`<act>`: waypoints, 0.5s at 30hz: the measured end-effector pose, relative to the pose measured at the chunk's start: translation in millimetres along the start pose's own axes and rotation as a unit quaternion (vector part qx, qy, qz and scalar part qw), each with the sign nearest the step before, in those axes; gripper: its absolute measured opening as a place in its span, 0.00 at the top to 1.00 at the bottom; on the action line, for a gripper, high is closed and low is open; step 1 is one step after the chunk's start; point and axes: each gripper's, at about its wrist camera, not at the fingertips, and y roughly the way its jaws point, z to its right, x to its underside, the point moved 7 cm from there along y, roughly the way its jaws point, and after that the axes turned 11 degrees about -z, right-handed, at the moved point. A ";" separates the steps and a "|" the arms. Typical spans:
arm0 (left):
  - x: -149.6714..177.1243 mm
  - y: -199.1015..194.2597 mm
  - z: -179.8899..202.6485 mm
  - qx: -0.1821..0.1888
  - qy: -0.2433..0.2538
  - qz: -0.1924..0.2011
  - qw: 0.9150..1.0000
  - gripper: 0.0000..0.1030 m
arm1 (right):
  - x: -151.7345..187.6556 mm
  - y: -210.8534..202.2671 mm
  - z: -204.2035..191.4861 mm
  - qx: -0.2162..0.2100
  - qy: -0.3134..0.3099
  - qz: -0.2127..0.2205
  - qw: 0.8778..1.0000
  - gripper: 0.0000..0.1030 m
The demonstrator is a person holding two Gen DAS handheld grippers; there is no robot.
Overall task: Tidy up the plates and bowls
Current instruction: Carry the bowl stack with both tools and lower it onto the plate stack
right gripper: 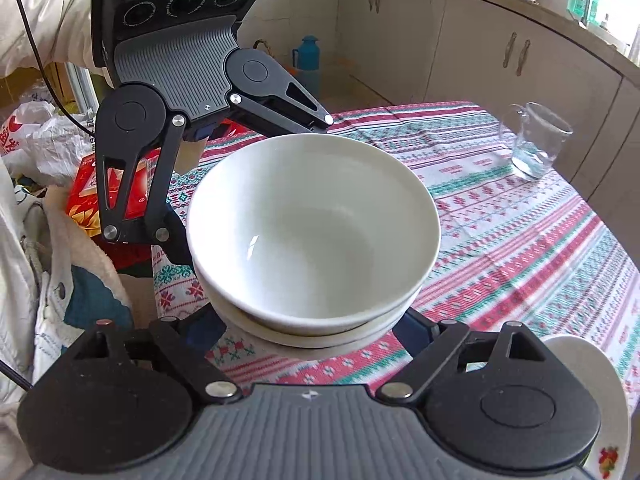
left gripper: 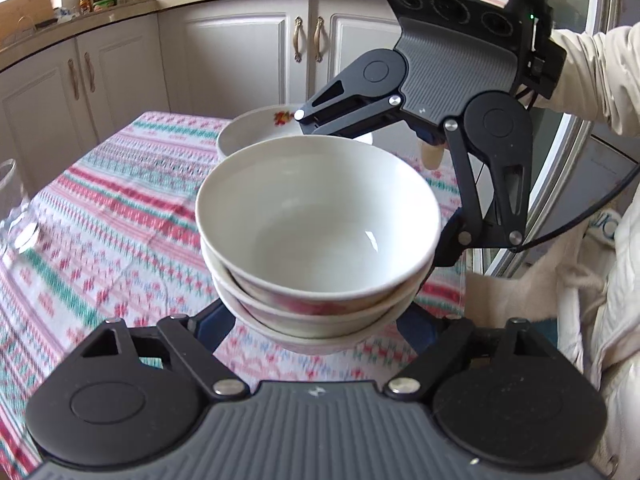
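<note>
The stack of bowls (left gripper: 316,240) fills mid-frame, raised above the striped tablecloth (left gripper: 112,216). The left gripper (left gripper: 316,320) clamps its lower sides; the right gripper (right gripper: 312,320) likewise pinches it.

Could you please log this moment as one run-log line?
held: stack of nested white ceramic bowls | left gripper: gripping stack | right gripper: gripping stack | below: striped patterned tablecloth | nearby: flower-printed white dish

Both wrist cameras peer steeply down, close over the bowl stack (left gripper: 316,236) — left view facing the cabinets (left gripper: 236,48), right view opposite — each sharing that stack and striped tablecloth (right gripper: 520,240).
</note>
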 end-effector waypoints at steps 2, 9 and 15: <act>-13.1 2.8 -0.1 0.001 0.005 0.002 1.000 0.16 | 4.5 -9.5 6.0 0.004 0.003 0.002 1.000 0.11; -70.2 24.5 -4.5 0.005 0.040 0.016 0.999 0.16 | 29.1 -41.6 40.7 0.035 0.020 0.003 0.999 0.11; -119.3 52.3 -11.6 0.011 0.066 0.021 0.998 0.16 | 55.1 -66.2 79.3 0.066 0.036 -0.004 0.997 0.11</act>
